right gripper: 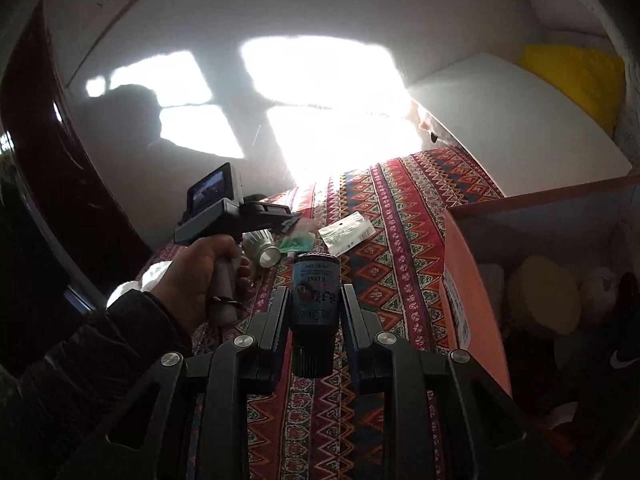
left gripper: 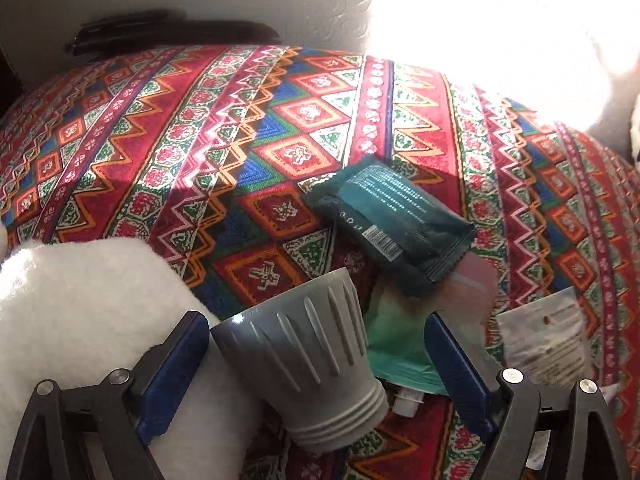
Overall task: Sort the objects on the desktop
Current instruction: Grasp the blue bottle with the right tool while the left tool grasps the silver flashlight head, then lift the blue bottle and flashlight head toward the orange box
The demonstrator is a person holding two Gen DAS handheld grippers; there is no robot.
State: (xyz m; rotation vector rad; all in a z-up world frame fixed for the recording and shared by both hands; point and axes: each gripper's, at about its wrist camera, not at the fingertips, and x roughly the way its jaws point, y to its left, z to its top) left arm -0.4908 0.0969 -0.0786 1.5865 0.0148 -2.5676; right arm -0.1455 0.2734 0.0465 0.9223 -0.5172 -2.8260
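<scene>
A grey ribbed cup (left gripper: 304,360) lies on its side on the patterned cloth (left gripper: 240,140), between the blue pads of my left gripper (left gripper: 316,320). That gripper is open: its left pad is at the cup's rim and its right pad stands clear of it. Just beyond lie a dark teal packet (left gripper: 390,220), a green pouch (left gripper: 400,344) and a clear plastic bag (left gripper: 548,340). My right gripper (right gripper: 315,296) is shut on a small dark bottle with a blue label (right gripper: 316,276), held upright above the cloth. In the right wrist view a hand (right gripper: 200,276) holds the left gripper over the cup (right gripper: 262,250).
A white fluffy thing (left gripper: 80,312) lies at the left, against the left finger. An orange cardboard box (right gripper: 460,280) with soft items inside stands to the right of the cloth. A white board (right gripper: 520,128) lies behind it. Sun glare hides the far right of the cloth.
</scene>
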